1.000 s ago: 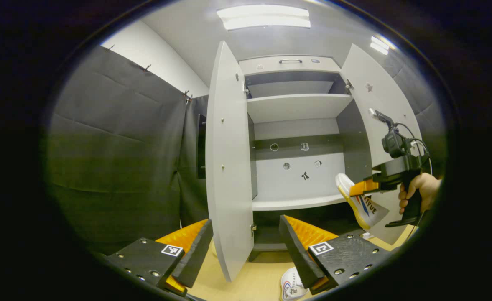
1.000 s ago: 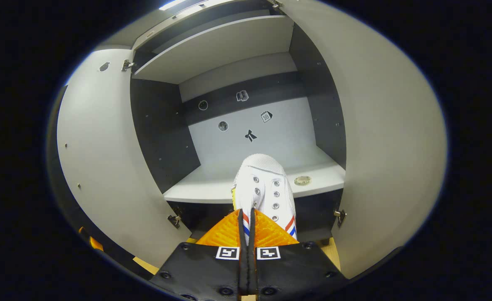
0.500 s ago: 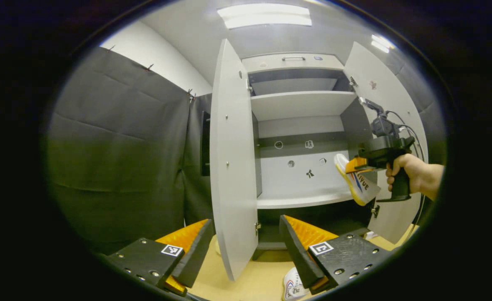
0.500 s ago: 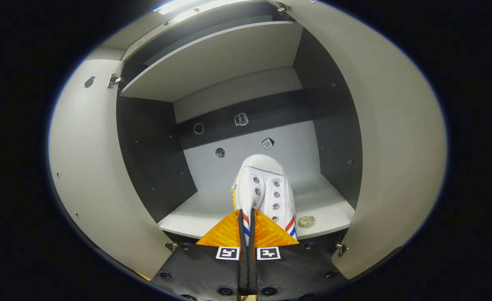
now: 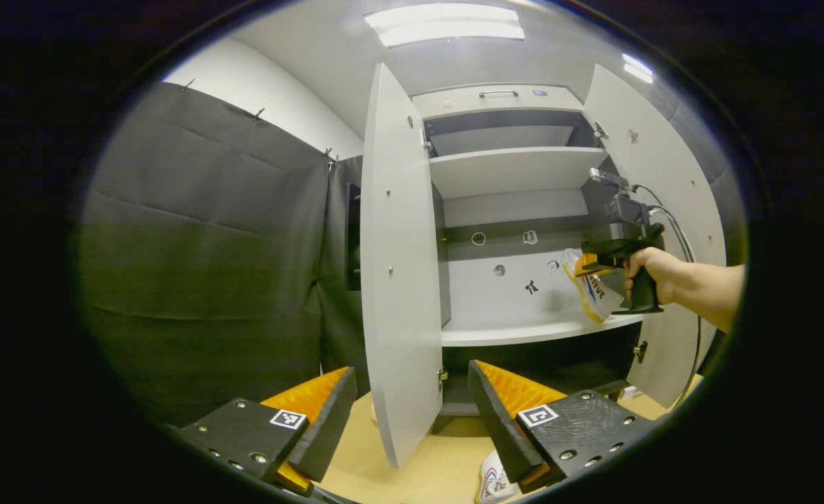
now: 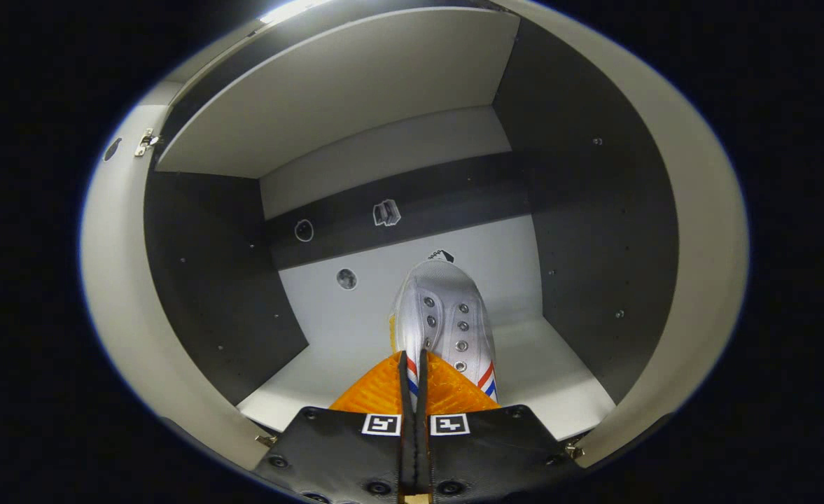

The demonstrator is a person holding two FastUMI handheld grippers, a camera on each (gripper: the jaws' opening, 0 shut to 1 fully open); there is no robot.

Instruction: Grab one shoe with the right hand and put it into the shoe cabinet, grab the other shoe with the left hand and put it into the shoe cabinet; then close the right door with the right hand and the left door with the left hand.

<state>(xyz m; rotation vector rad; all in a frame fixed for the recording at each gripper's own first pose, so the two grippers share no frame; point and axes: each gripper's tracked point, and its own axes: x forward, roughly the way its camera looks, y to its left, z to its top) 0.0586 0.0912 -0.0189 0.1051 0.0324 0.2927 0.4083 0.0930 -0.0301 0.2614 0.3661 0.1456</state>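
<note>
— So where is the shoe (image 6: 444, 316) held at this moment?

— It is pinched at the heel collar by the right gripper (image 6: 412, 381), whose fingers are pressed nearly together on it. The toe is pointed into the cabinet (image 5: 517, 171), above the middle shelf (image 6: 313, 381). From the left gripper view the sole can be seen tilted, toe high, with the heel just over the shelf's front edge.

— And the other shoe (image 5: 493, 483)?

— It is left on the floor (image 5: 426, 469), just in front of the cabinet and right beside the left gripper (image 5: 412, 413), whose fingers are spread wide with nothing between them.

— How should the placing be done well?

— The shoe should probably be carried a little deeper, so that the whole sole is over the shelf and not hanging off the front. The toe should then be lowered until the sole lies flat, and only then should the grip be released; if it is let go while tilted, the shoe may tip or slide out. The side wall (image 6: 597, 231) on the right is near, so the path should be kept straight.

— Are the doors a concern?

— Both the left door (image 5: 401, 280) and the right door (image 5: 653, 175) are swung open, so clearance is judged sufficient. When the gripper is drawn back, the right door should not be knocked, since it is to be closed later.
</note>
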